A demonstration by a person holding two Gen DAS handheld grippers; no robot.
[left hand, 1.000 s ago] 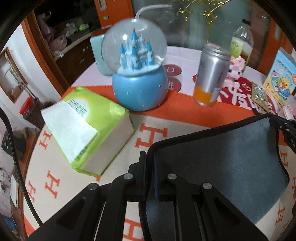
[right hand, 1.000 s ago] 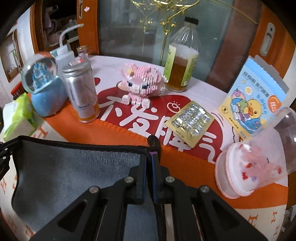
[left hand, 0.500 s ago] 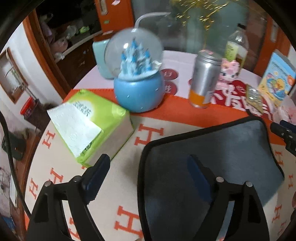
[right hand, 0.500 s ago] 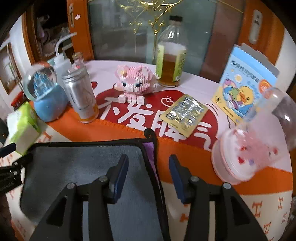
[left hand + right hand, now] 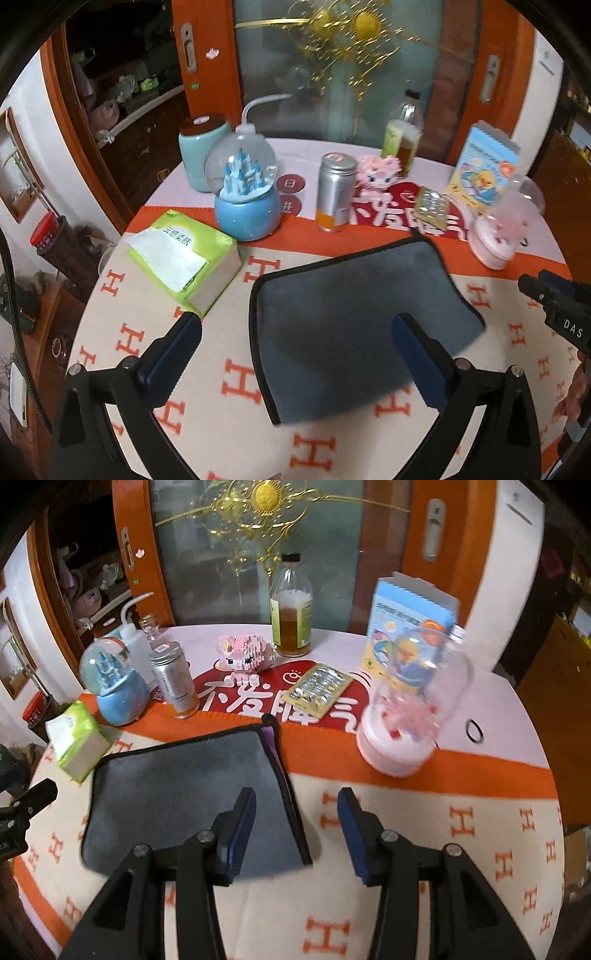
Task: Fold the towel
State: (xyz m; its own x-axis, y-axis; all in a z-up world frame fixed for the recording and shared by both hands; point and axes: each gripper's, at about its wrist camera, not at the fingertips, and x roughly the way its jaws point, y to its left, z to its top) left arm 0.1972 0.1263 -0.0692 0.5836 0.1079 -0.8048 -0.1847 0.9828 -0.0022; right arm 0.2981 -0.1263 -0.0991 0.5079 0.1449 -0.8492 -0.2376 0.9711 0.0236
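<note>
A: Where does the grey microfibre towel with black piping lie?

B: Flat on the cream tablecloth patterned with orange H letters, folded over on itself, in the near middle of the round table. A strip of purple shows along its right edge in the right wrist view.

A: And the two tools?

B: The left gripper is released, jaws spread wide. Its blue-padded right finger hangs over the towel and its left one over the bare cloth, just near the green-and-white pack of tissues. The right gripper is also let go, jaws apart, straddling the towel's right edge; nothing sits between the pads of either one.

A: What stands beyond the towel?

B: On the far side, a blue snow globe with a castle inside, a silver can with an orange base, a pink block-built pig, a foil blister pack of pills and a glass bottle of amber liquid. To the right, a clear-domed pink ornament and a light blue carton with a duck picture.
</note>
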